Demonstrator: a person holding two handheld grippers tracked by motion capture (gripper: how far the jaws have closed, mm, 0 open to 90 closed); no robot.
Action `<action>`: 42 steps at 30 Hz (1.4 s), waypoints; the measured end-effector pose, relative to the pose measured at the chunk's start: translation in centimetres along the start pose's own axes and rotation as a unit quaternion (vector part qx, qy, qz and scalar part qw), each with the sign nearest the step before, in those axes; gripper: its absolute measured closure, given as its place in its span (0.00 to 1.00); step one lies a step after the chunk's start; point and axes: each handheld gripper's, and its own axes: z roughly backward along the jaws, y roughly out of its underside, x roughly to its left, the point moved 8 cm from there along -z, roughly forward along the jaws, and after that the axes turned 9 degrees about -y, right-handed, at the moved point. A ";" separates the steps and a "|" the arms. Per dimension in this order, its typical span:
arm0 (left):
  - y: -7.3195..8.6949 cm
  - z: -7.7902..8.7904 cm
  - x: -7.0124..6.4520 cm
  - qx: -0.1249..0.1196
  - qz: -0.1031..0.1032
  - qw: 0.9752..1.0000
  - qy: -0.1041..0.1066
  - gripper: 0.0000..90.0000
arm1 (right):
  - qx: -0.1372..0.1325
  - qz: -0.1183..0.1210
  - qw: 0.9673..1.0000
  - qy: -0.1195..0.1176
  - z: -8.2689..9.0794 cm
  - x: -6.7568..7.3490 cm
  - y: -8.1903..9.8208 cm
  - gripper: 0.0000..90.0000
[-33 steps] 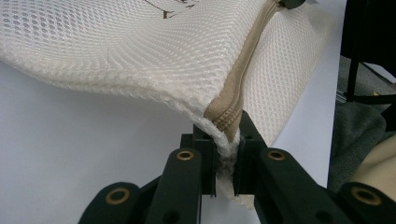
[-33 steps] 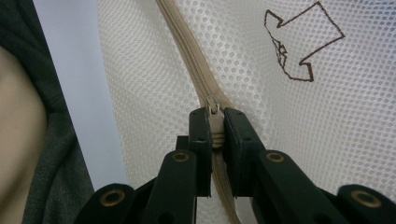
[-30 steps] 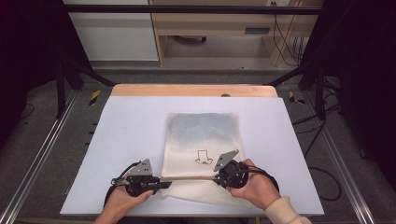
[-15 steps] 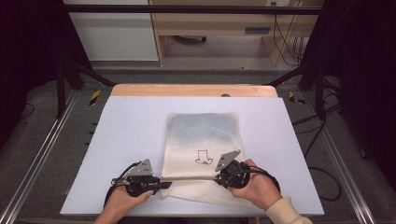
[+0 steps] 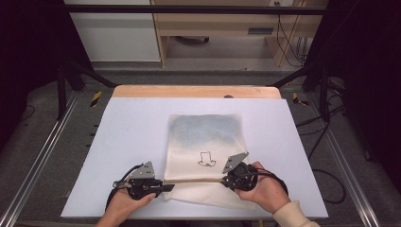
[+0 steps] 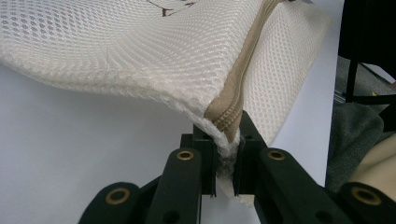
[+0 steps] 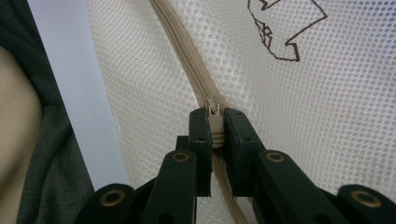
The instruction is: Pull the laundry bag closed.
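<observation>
Cream mesh bag (image 5: 204, 151) lies flat near the front middle of the white table (image 5: 127, 142), tan zipper (image 5: 194, 180) running across its near end. Nothing has moved over the last second; both hands sit where they were, so the pull has likely not begun. Left gripper (image 6: 227, 154) is clamped on the bag's corner at the zipper end. Right gripper (image 7: 215, 122) pinches the zipper pull (image 7: 214, 122). Table edge is close behind the hands; bare table lies off to the left.
</observation>
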 end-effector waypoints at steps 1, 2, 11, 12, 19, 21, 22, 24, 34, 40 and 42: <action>0.0 0.0 0.0 0.001 0.000 1.000 -0.001 0.92 | 0.000 0.000 1.000 0.000 0.0 0.0 0.0 0.91; 0.0 0.0 0.0 0.001 -0.001 1.000 -0.001 0.92 | 0.001 -0.004 1.000 0.003 0.1 -0.1 0.1 0.91; 0.1 0.0 0.1 0.000 0.003 1.000 -0.002 0.92 | 0.003 -0.012 1.000 0.009 0.6 -0.5 1.0 0.91; 0.1 0.0 0.1 0.000 0.003 1.000 -0.002 0.92 | 0.003 -0.013 1.000 0.009 0.7 -0.6 1.2 0.91; 0.0 0.0 0.1 -0.001 0.003 1.000 -0.002 0.92 | 0.000 -0.021 1.000 0.016 1.3 -1.0 2.0 0.91; 0.1 0.0 0.1 0.000 0.002 1.000 -0.002 0.92 | -0.002 -0.023 1.000 0.016 1.5 -1.1 2.2 0.91; 0.1 0.0 0.1 0.000 0.002 1.000 -0.001 0.92 | -0.001 -0.027 0.999 0.018 1.6 -1.2 2.4 0.91; 0.1 0.0 0.0 0.000 0.003 1.000 -0.001 0.92 | -0.002 -0.031 0.999 0.018 1.7 -1.2 2.6 0.91; 0.0 0.0 0.0 -0.002 0.003 1.000 0.000 0.92 | -0.002 -0.034 0.999 0.022 2.1 -1.4 3.2 0.91; 0.0 0.0 0.0 -0.001 0.002 1.000 -0.001 0.92 | -0.003 -0.037 0.999 0.022 2.3 -1.5 3.5 0.91; 0.0 0.0 0.0 -0.002 0.003 1.000 0.000 0.92 | -0.003 -0.037 0.999 0.022 2.3 -1.5 3.6 0.91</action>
